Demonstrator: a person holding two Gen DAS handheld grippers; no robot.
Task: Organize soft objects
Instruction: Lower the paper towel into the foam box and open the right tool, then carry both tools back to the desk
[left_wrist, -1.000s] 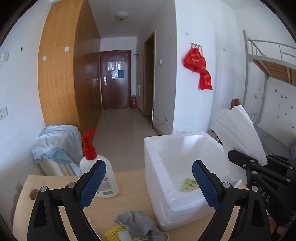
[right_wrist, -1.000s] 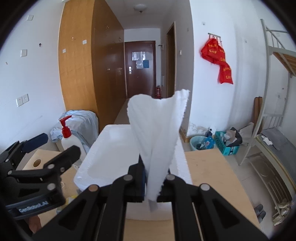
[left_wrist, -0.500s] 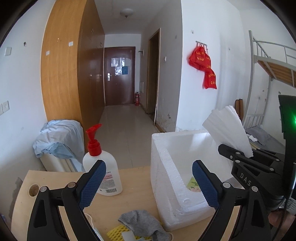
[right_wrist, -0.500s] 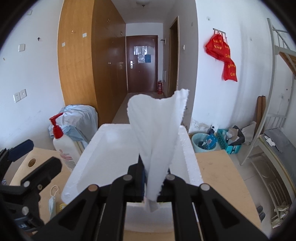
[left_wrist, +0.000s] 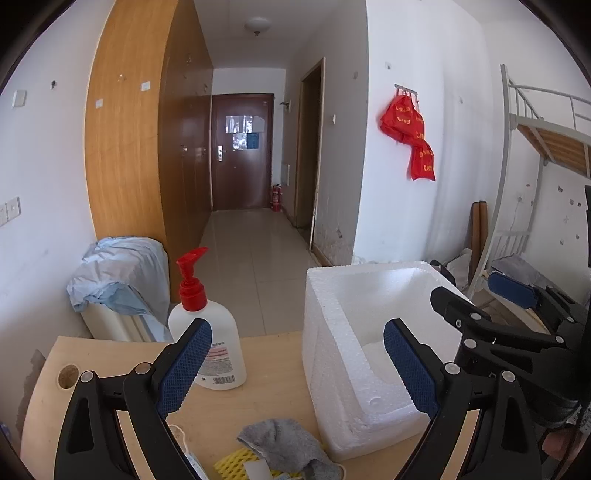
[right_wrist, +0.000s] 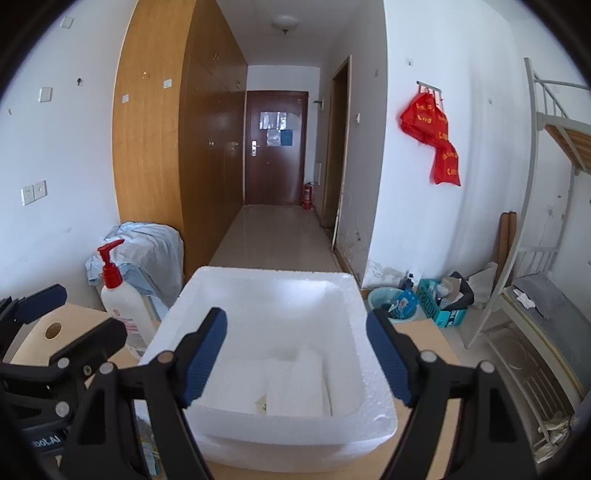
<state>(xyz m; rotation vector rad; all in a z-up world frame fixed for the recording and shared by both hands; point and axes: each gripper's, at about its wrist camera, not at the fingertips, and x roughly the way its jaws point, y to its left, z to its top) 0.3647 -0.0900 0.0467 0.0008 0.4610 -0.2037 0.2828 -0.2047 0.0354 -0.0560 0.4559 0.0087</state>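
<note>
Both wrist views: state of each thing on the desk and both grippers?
White foam box: open, no lid.
White foam sheet: lying inside box.
Grey sock: crumpled on desk, outside box.
Red-pump lotion bottle: upright.
Left gripper: open, empty.
Right gripper: jaws just opened, empty, above box.

The right gripper (right_wrist: 295, 354), clamped on a folded white paper towel a second ago, has just been opening its jaws; nothing sits between them now. The paper towel (right_wrist: 295, 380) has dropped into the white foam box (right_wrist: 376, 413) and lies flat on its floor, apparently covering most of the small green item seen there earlier, though white on white blurs its edges.
</note>
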